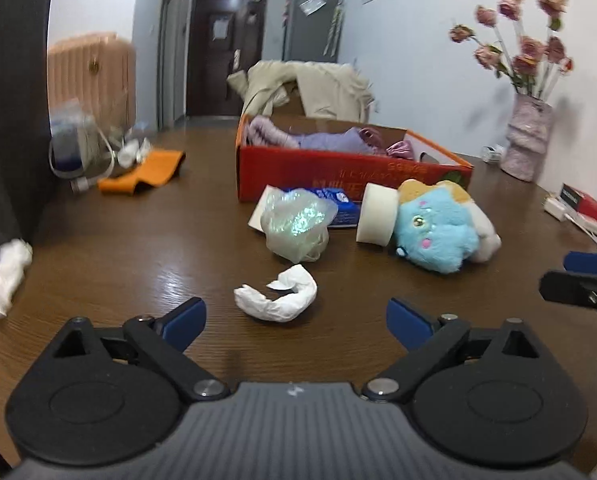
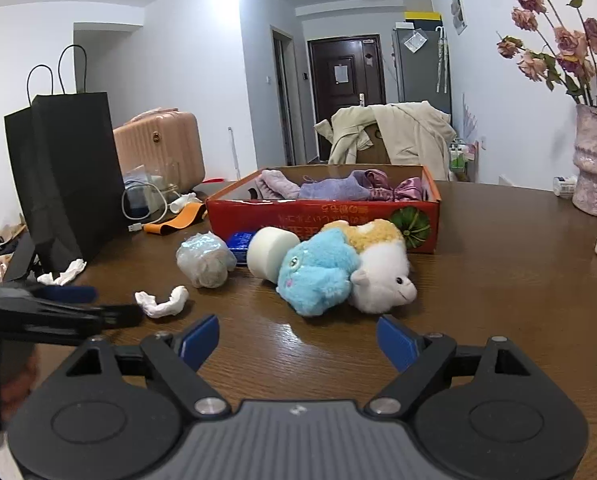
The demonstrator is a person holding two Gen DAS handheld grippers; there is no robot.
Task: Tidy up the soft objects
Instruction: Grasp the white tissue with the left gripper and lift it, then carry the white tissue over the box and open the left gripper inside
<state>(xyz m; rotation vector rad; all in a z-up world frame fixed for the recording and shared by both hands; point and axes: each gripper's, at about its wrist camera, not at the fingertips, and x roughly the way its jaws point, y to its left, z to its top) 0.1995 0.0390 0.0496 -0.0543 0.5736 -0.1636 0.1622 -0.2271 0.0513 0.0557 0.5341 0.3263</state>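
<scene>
On the brown table lie a blue plush toy (image 1: 438,232) (image 2: 318,272) and a white and tan plush (image 2: 382,276) behind it. Beside them are a white foam roll (image 1: 378,214) (image 2: 272,254), a crumpled clear plastic bag (image 1: 296,224) (image 2: 206,260) and a crumpled white tissue (image 1: 278,300) (image 2: 162,302). An open red box (image 1: 338,172) (image 2: 326,212) behind them holds purple cloths (image 1: 330,142) (image 2: 338,188). My left gripper (image 1: 296,322) is open just short of the tissue, nothing between its fingers. My right gripper (image 2: 298,342) is open just short of the blue plush, empty.
A black paper bag (image 2: 66,176) stands at the left, with another white tissue (image 1: 2,276) (image 2: 64,272), an orange cloth (image 1: 146,172) and a cable (image 2: 138,204) near it. A pink vase of dried flowers (image 1: 528,140) (image 2: 594,164) stands at the right. A chair with a beige coat (image 2: 394,136) is behind the table.
</scene>
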